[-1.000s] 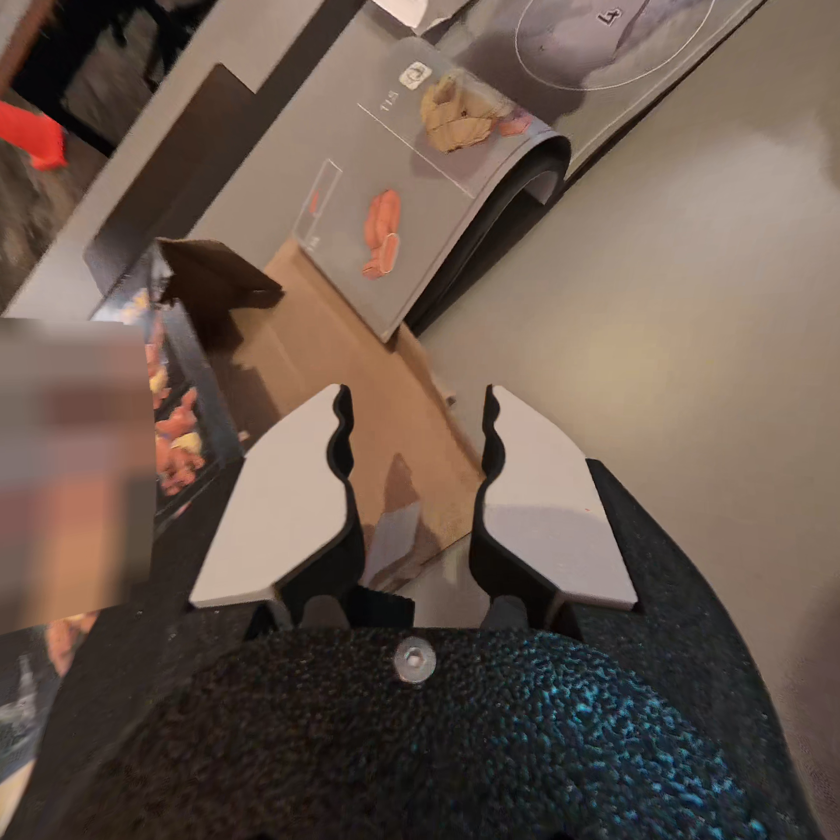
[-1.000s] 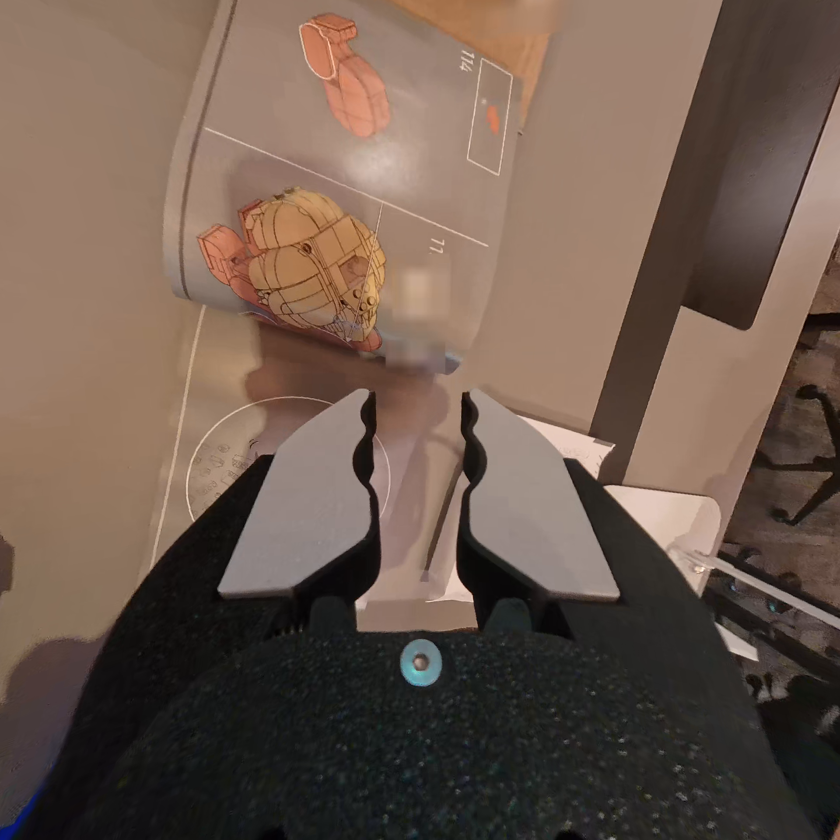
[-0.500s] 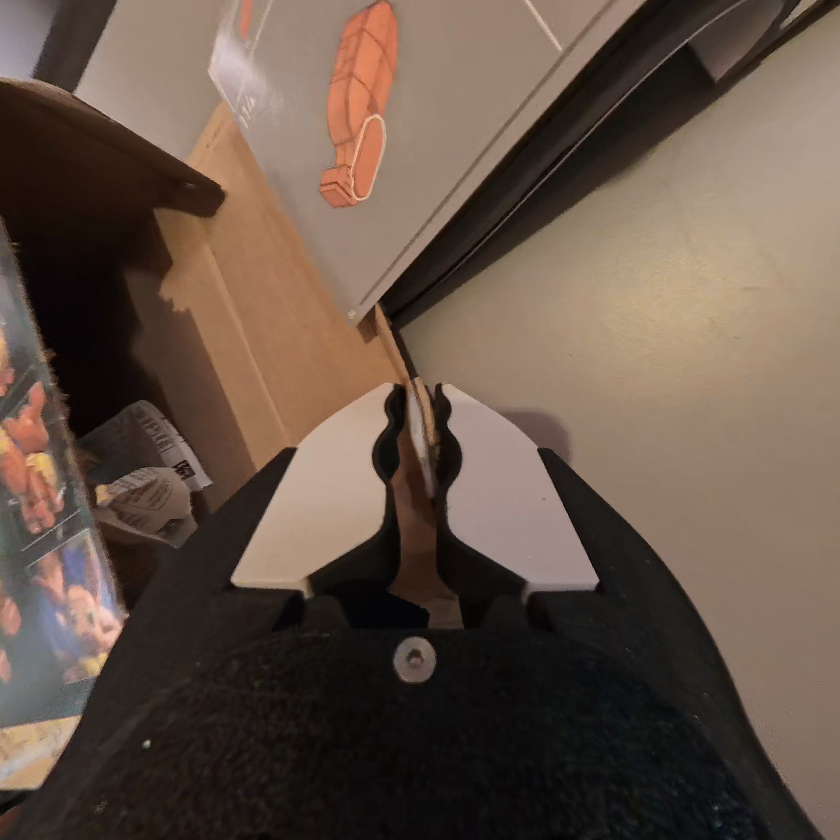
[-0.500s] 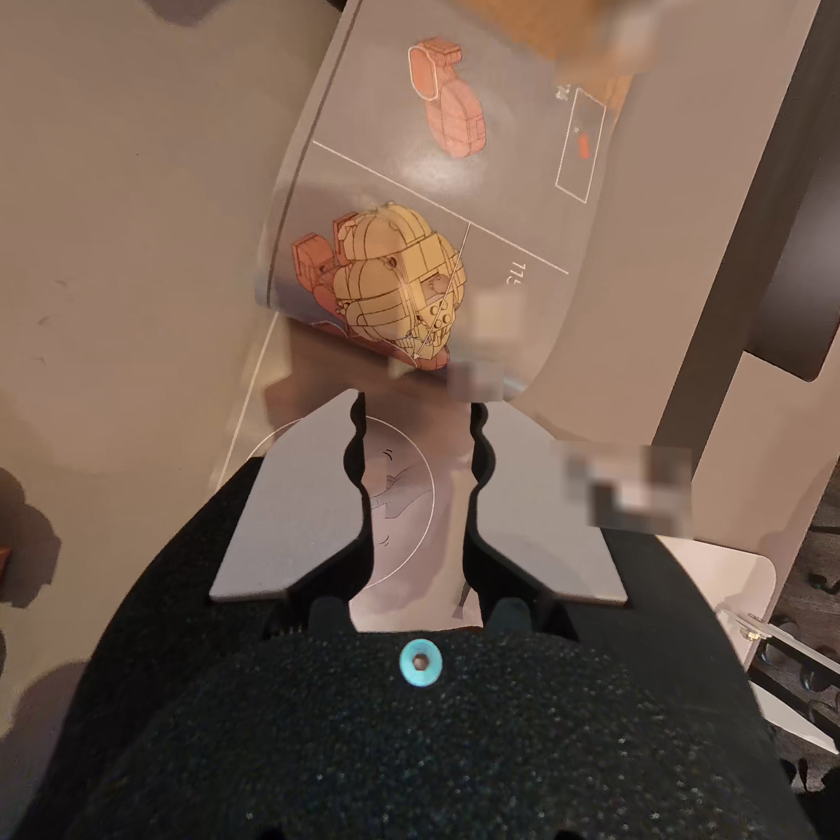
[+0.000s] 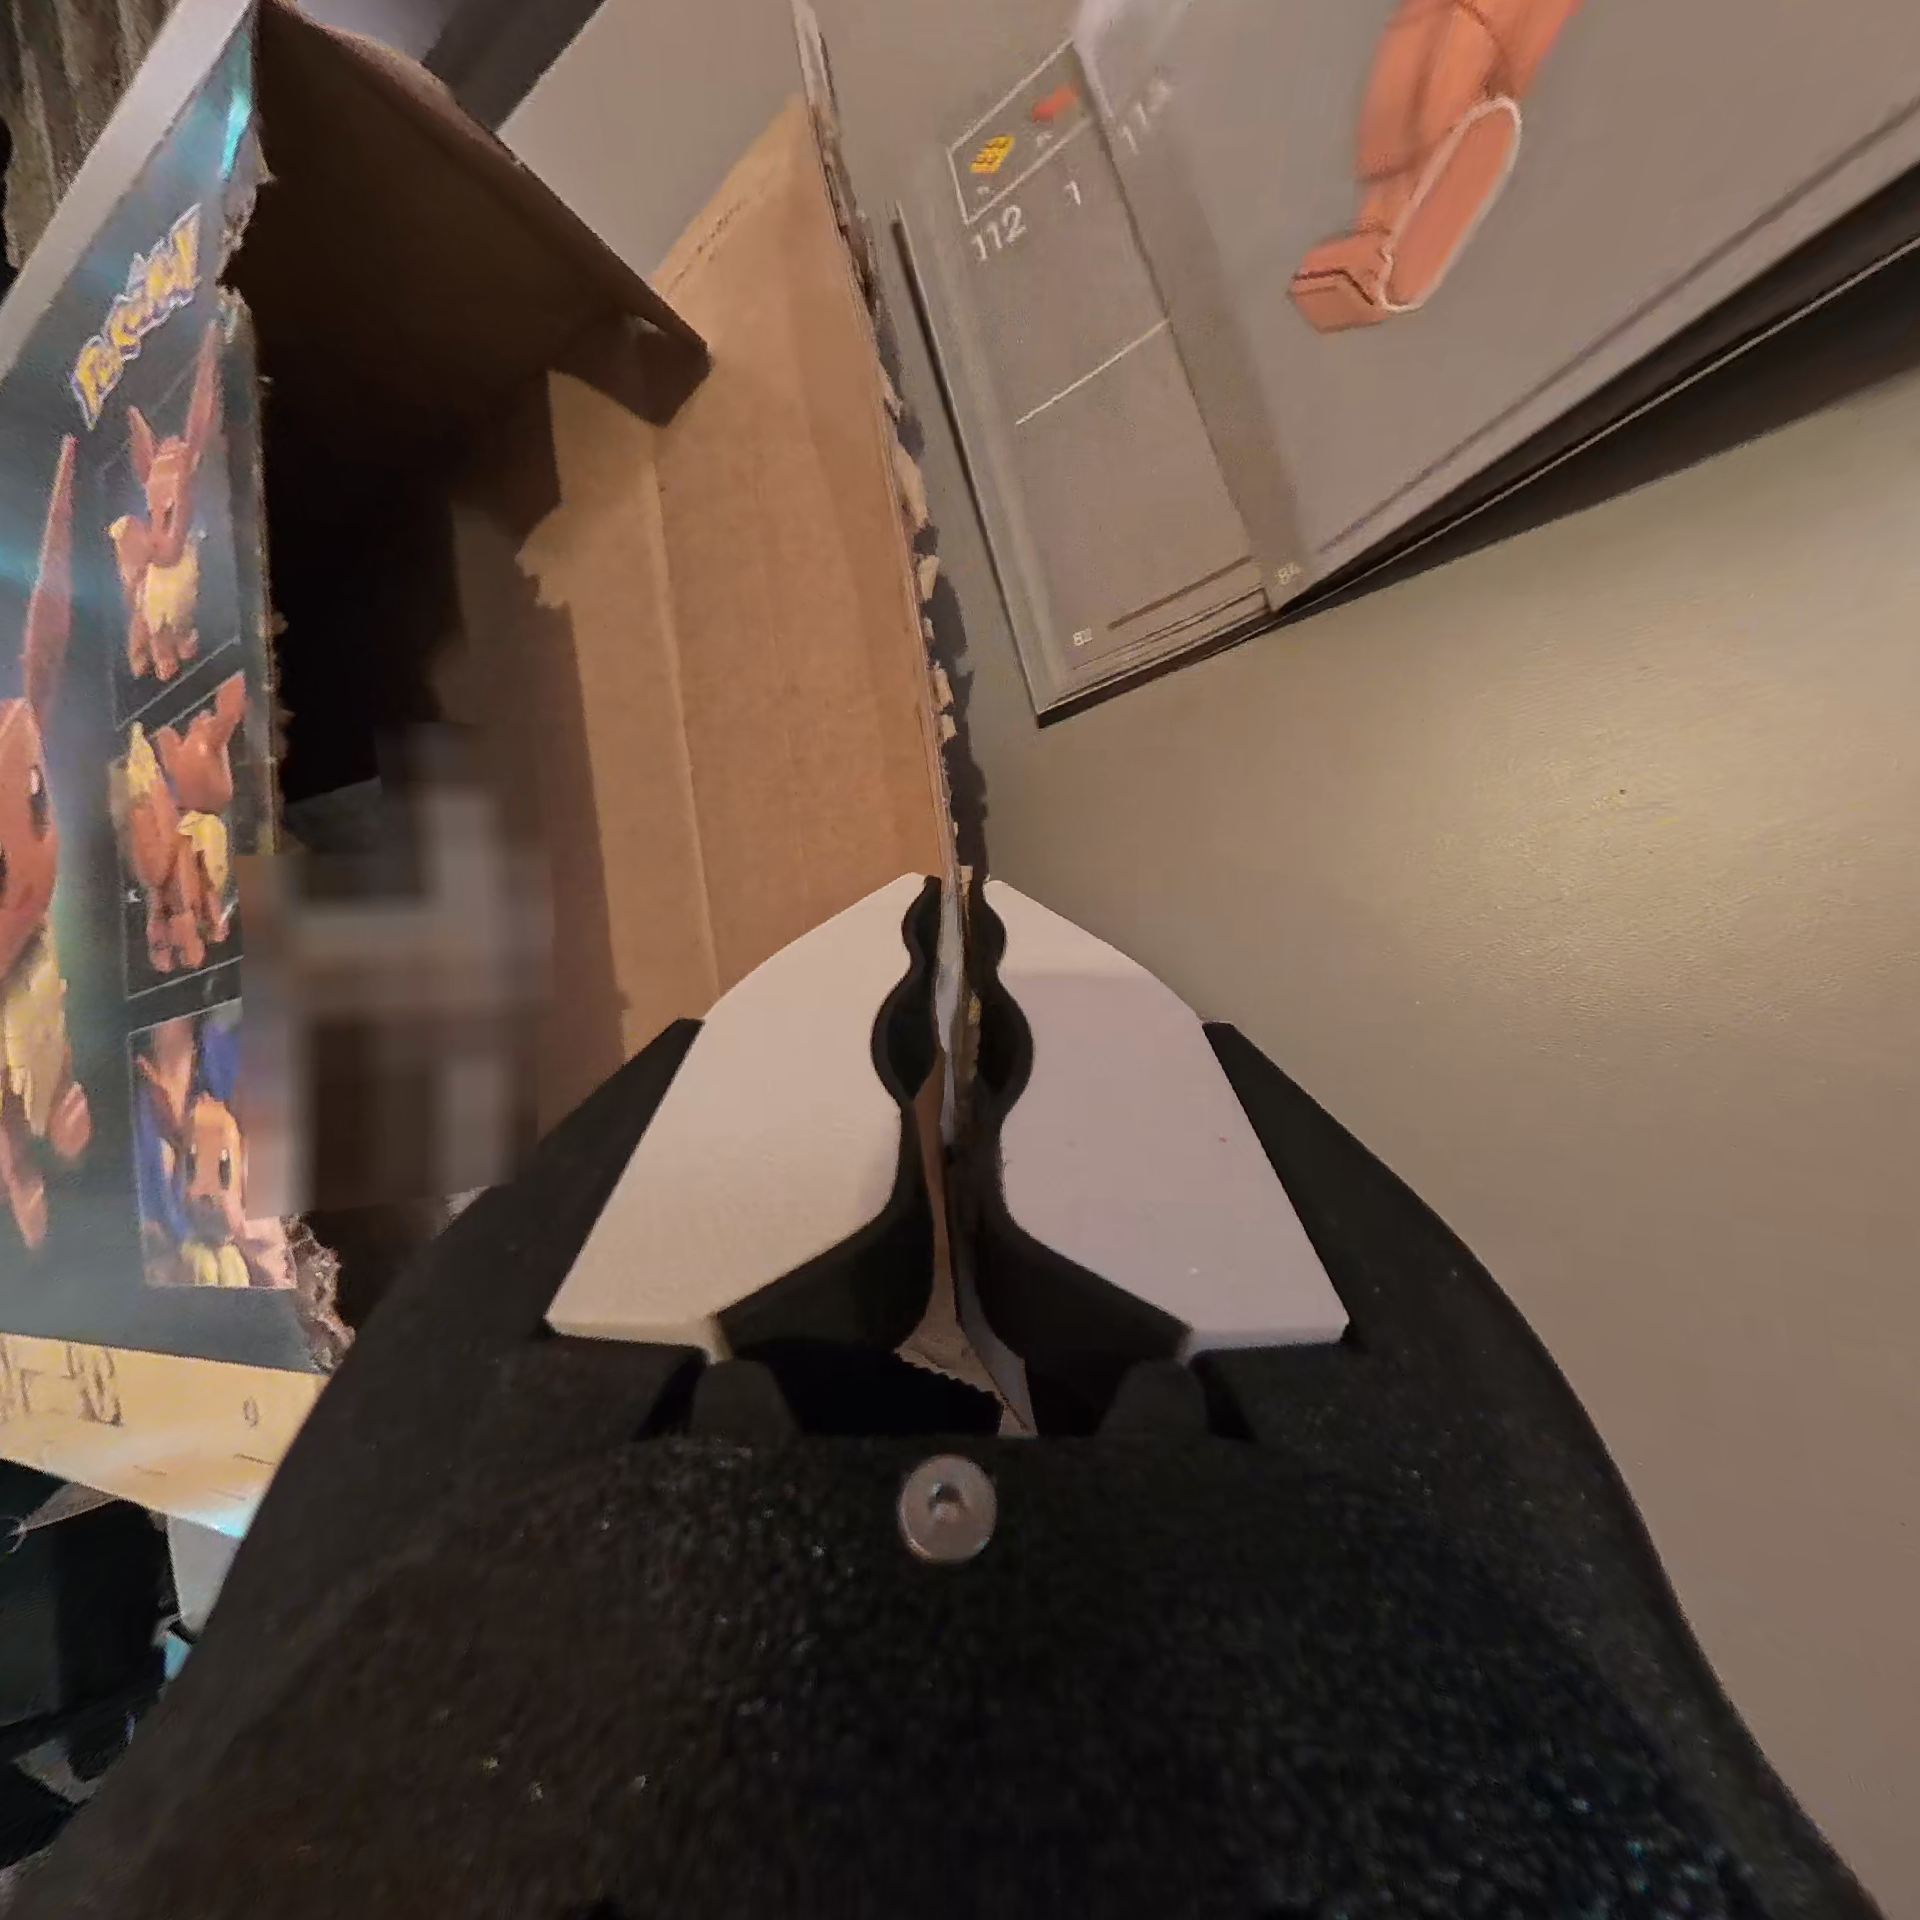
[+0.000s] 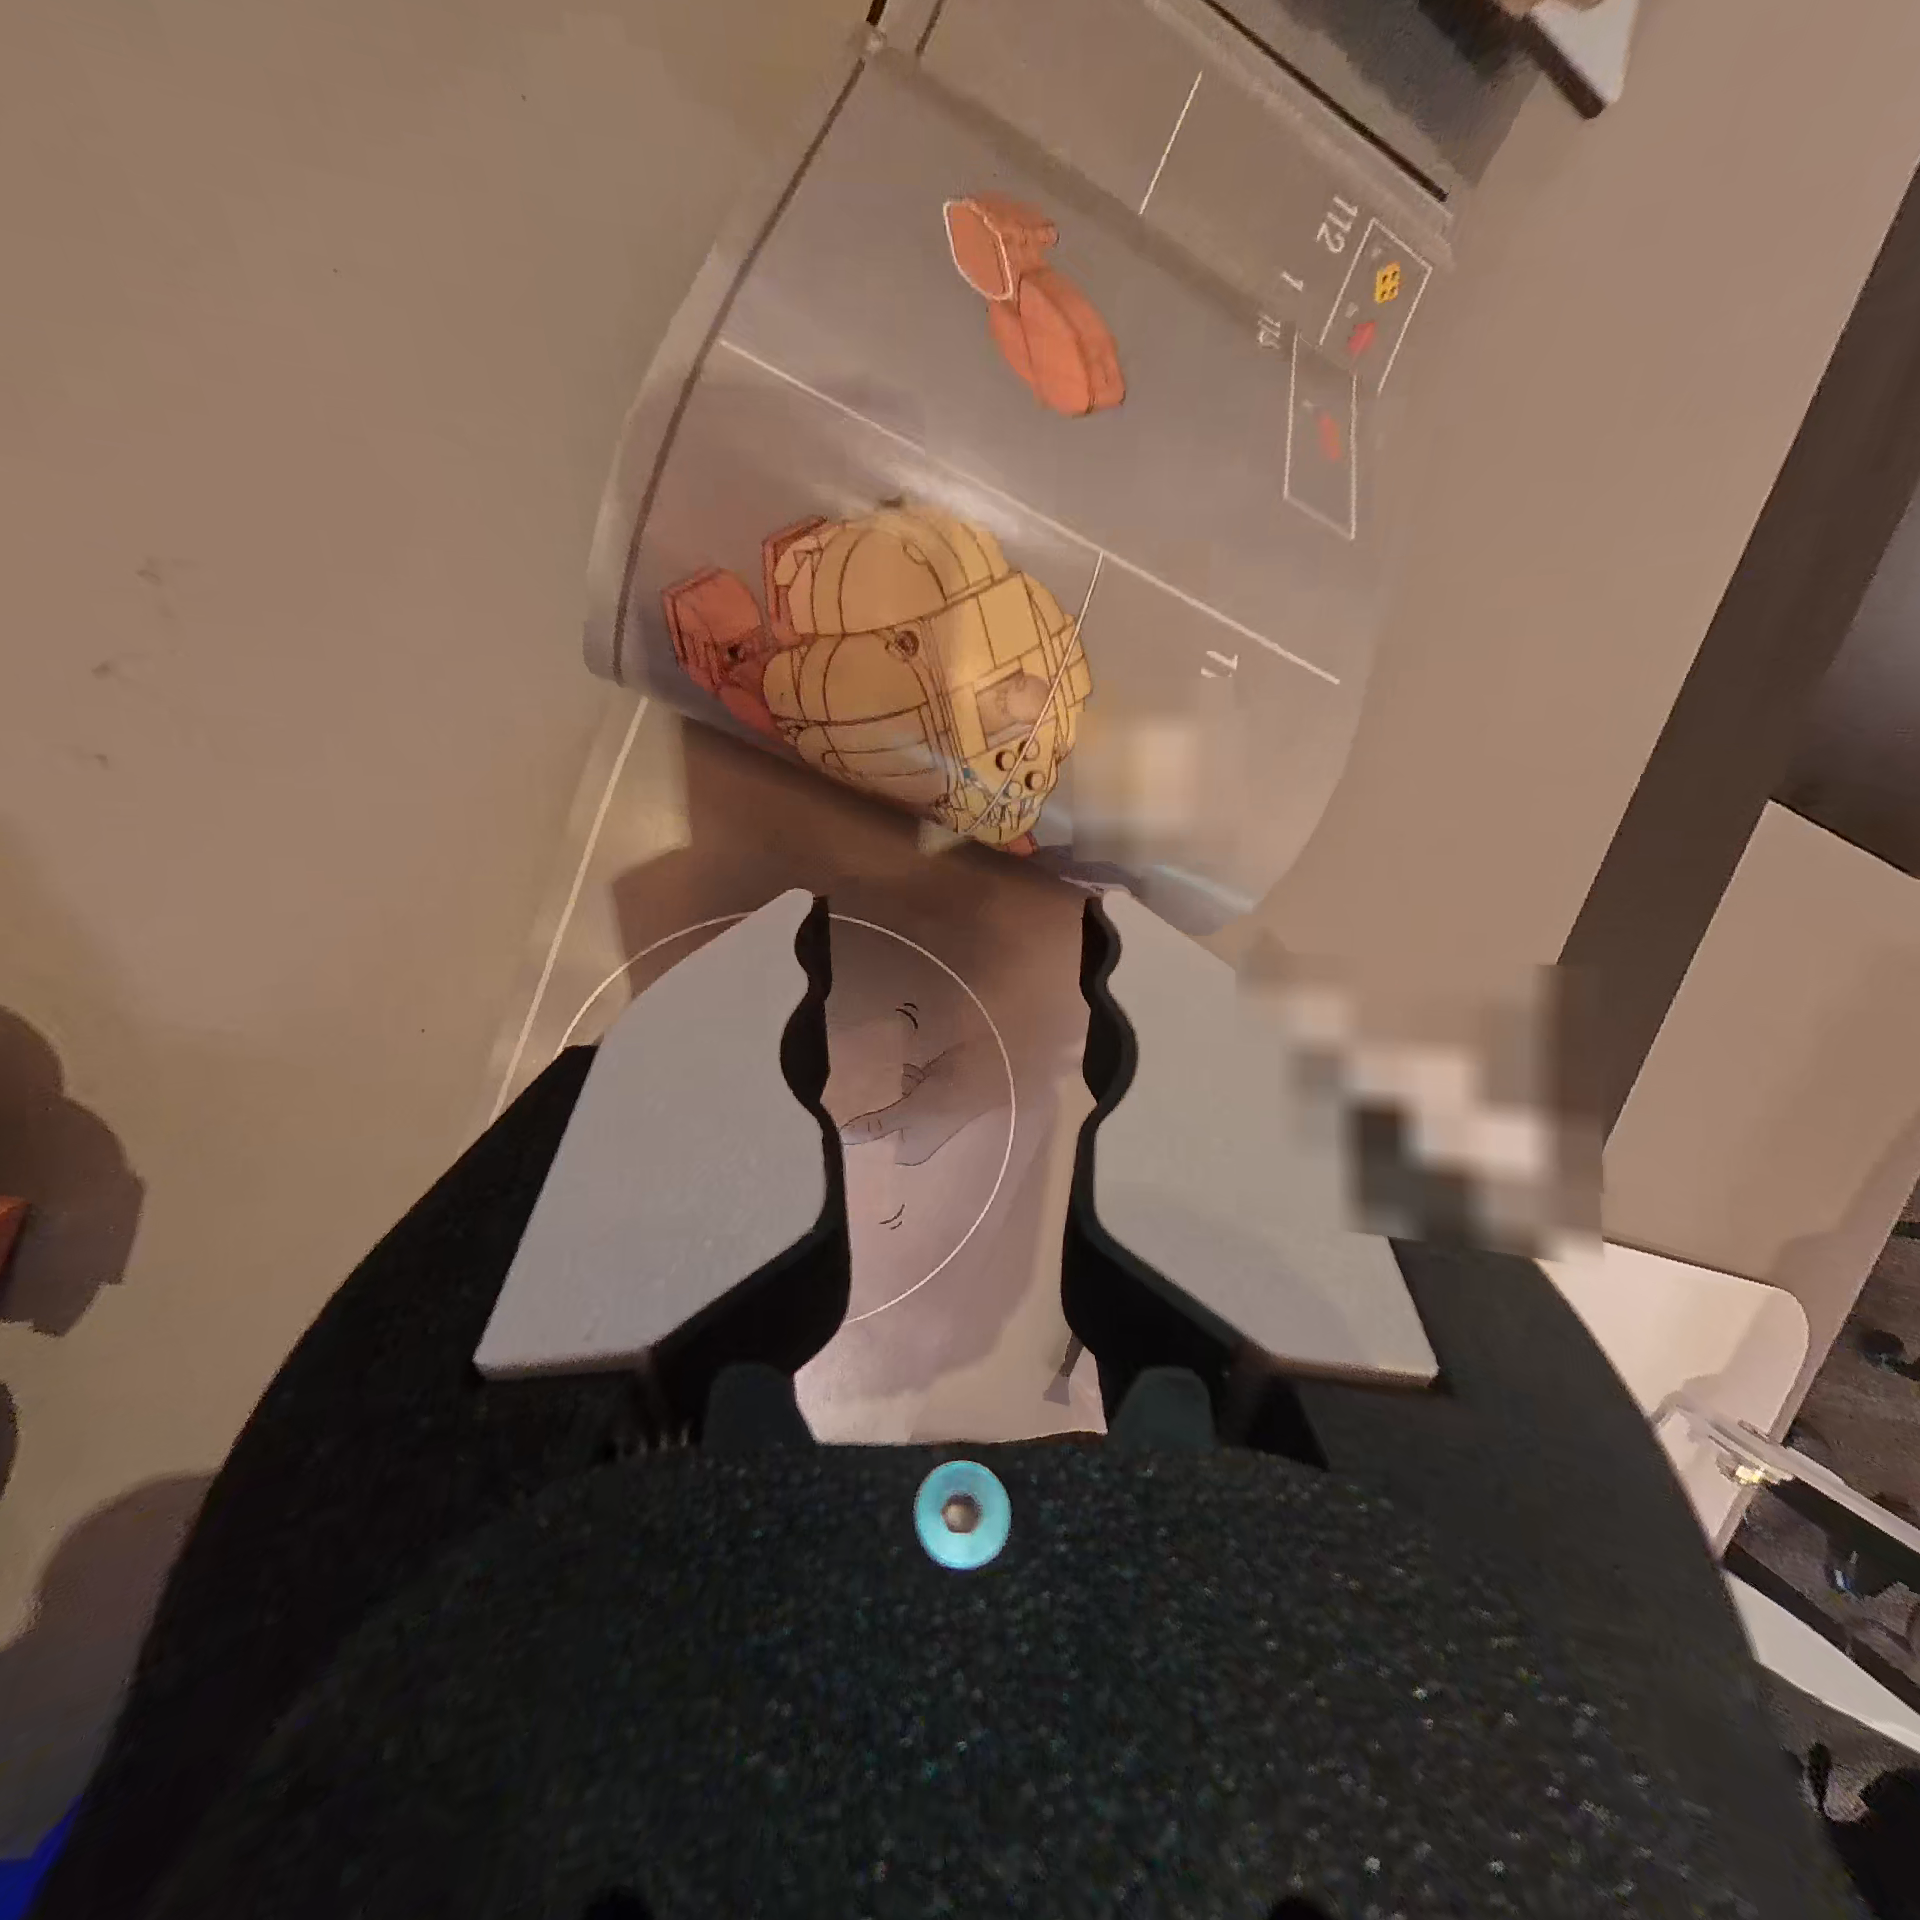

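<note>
In the left wrist view my left gripper (image 5: 956, 894) is shut on the torn edge of a brown cardboard flap (image 5: 790, 582). The flap belongs to an opened box with a printed side (image 5: 135, 727). The thin card runs edge-on between both pads. An open grey instruction booklet (image 5: 1455, 312) lies beyond on the beige table (image 5: 1455, 1039). In the right wrist view my right gripper (image 6: 951, 914) is open with nothing between its pads. It hovers over the booklet's flat page (image 6: 935, 1122). A curled-up page (image 6: 987, 468) arches just past the fingertips.
The box's dark inside (image 5: 395, 499) opens to the left of the flap. A white rounded plate (image 6: 1683, 1351) sits at the table's right edge, with a dark strip (image 6: 1714, 520) beyond it. A small brown thing (image 6: 10, 1226) shows at the left edge. One gripper's finger ends stand about 25 cm off the other's.
My left gripper moved up to the flap's edge and closed on it from wide open. My right gripper opened a little wider and shifted over the booklet.
</note>
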Demonstrator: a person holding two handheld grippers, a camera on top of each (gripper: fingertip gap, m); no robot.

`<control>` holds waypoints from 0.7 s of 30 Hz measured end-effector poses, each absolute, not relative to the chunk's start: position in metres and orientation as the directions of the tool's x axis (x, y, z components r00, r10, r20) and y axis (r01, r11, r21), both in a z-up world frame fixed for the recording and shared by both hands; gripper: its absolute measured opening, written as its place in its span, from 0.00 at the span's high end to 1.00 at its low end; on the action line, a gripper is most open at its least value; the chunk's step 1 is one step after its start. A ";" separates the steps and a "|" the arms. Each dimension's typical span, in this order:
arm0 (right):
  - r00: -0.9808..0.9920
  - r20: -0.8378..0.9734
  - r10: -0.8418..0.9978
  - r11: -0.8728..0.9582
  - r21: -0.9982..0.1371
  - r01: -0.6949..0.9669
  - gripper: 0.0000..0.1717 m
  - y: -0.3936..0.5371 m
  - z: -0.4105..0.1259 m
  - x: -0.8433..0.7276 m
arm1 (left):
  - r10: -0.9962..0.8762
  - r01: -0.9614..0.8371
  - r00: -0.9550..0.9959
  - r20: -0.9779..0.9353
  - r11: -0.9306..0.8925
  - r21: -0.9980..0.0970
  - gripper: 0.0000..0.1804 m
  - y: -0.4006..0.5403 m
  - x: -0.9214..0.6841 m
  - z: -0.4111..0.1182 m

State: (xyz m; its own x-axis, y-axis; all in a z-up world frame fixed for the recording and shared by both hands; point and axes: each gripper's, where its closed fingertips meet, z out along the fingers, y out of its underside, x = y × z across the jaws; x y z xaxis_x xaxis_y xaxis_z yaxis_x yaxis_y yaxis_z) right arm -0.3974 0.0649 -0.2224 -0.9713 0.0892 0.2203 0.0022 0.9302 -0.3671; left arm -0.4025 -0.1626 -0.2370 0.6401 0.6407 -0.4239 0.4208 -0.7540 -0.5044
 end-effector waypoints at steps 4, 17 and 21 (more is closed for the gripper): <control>-0.973 0.220 0.061 0.940 -0.341 -0.018 0.73 0.061 -0.229 -0.397 | 0.659 0.424 0.633 -0.406 -0.734 -0.530 0.98 -0.163 -0.403 -0.232; -0.974 0.226 0.004 0.954 -0.293 -0.064 0.74 0.035 -0.237 -0.400 | 0.653 0.432 0.673 -0.348 -0.728 -0.532 0.98 -0.144 -0.394 -0.240; -0.976 0.217 0.009 0.954 -0.293 -0.057 0.74 0.035 -0.237 -0.400 | 0.643 0.435 0.689 -0.335 -0.736 -0.518 0.98 -0.136 -0.392 -0.246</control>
State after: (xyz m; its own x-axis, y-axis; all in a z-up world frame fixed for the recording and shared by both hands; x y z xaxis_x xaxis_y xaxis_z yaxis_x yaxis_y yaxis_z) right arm -0.4000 0.0350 -0.2370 -0.9762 0.0087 0.2168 -0.0567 0.9543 -0.2934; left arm -0.3925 -0.1360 -0.2462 0.6888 0.6430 -0.3346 0.4353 -0.7361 -0.5183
